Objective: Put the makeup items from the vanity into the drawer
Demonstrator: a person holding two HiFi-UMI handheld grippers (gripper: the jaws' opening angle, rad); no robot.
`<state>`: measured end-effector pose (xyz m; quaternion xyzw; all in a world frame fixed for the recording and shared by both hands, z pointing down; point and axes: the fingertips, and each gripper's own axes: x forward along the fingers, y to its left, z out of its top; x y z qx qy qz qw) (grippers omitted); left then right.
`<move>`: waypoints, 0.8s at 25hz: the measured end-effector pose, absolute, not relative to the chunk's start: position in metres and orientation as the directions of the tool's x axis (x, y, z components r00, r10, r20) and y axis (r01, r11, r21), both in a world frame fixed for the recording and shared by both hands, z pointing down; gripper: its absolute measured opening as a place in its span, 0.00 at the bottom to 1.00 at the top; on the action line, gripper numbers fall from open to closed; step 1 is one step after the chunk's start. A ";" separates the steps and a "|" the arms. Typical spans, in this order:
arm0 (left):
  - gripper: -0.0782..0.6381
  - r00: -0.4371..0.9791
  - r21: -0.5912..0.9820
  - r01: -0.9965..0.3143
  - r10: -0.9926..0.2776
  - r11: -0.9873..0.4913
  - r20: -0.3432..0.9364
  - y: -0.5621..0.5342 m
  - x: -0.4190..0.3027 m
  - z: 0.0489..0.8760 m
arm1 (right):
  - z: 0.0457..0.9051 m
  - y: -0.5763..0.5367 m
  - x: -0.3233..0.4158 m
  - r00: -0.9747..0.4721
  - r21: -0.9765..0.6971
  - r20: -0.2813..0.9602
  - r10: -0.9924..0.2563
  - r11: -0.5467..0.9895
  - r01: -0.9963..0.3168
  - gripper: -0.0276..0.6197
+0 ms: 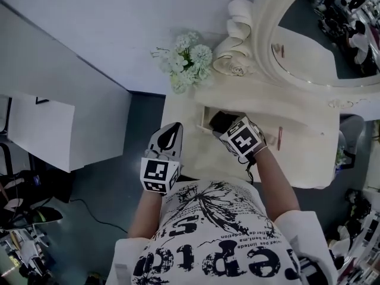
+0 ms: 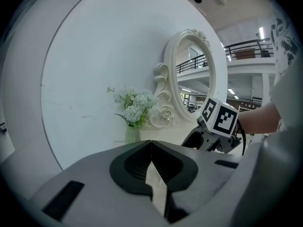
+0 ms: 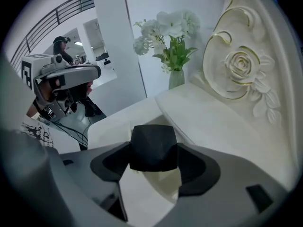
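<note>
Right gripper (image 1: pixel 218 123) clamped on a black makeup item (image 3: pixel 154 148) above the open drawer (image 1: pixel 205 117).
Probably held there for release inside; only the right gripper view shows the clamp. The left gripper (image 1: pixel 172 132), jaws together and empty, hangs clear at 8 o'clock. A pink pencil (image 1: pixel 279 138) lies on the vanity (image 1: pixel 303 159), 3 o'clock.

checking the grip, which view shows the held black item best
Right gripper view: the black item sits clamped between the jaws. Head view shows only a dark sliver; left gripper view doesn't show it clearly.
</note>
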<state>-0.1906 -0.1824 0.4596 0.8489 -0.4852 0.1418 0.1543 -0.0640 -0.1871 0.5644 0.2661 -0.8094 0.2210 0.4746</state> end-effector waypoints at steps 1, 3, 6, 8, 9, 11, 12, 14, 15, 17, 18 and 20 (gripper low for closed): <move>0.14 0.483 0.125 -0.871 -0.780 -0.476 0.397 -0.182 -0.196 0.461 | 0.567 -0.187 -0.068 -0.410 -0.115 0.889 -0.206 0.766 -0.633 0.54; 0.14 0.471 0.127 -0.878 -0.783 -0.462 0.407 -0.182 -0.205 0.463 | 0.569 -0.186 -0.075 -0.421 -0.135 0.888 -0.185 0.771 -0.623 0.54; 0.14 0.455 0.130 -0.887 -0.787 -0.444 0.416 -0.181 -0.216 0.463 | 0.567 -0.189 -0.080 -0.424 -0.132 0.886 -0.190 0.773 -0.621 0.54; 0.14 0.455 0.129 -0.887 -0.788 -0.444 0.415 -0.182 -0.219 0.462 | 0.564 -0.193 -0.080 -0.413 -0.104 0.885 -0.216 0.773 -0.626 0.54; 0.14 0.458 0.128 -0.885 -0.787 -0.448 0.413 -0.182 -0.220 0.462 | 0.564 -0.195 -0.080 -0.409 -0.091 0.883 -0.229 0.772 -0.629 0.54; 0.14 0.467 0.124 -0.880 -0.785 -0.459 0.407 -0.184 -0.221 0.464 | 0.564 -0.196 -0.080 -0.405 -0.076 0.881 -0.246 0.771 -0.632 0.54; 0.14 0.472 0.124 -0.877 -0.783 -0.465 0.405 -0.185 -0.221 0.466 | 0.564 -0.196 -0.080 -0.407 -0.071 0.878 -0.253 0.772 -0.632 0.54; 0.14 0.482 0.122 -0.871 -0.778 -0.477 0.402 -0.186 -0.220 0.467 | 0.561 -0.196 -0.081 -0.413 -0.062 0.869 -0.272 0.769 -0.636 0.54; 0.14 0.488 0.121 -0.867 -0.776 -0.483 0.399 -0.187 -0.218 0.466 | 0.559 -0.197 -0.080 -0.414 -0.059 0.865 -0.282 0.764 -0.642 0.54; 0.14 0.502 0.119 -0.859 -0.771 -0.499 0.393 -0.189 -0.213 0.466 | 0.557 -0.196 -0.075 -0.413 -0.056 0.860 -0.299 0.750 -0.659 0.54; 0.14 0.509 0.118 -0.854 -0.767 -0.507 0.391 -0.190 -0.210 0.465 | 0.556 -0.196 -0.071 -0.411 -0.054 0.857 -0.310 0.740 -0.671 0.54; 0.14 0.525 0.116 -0.843 -0.758 -0.525 0.387 -0.190 -0.202 0.464 | 0.553 -0.195 -0.061 -0.402 -0.045 0.852 -0.336 0.717 -0.696 0.54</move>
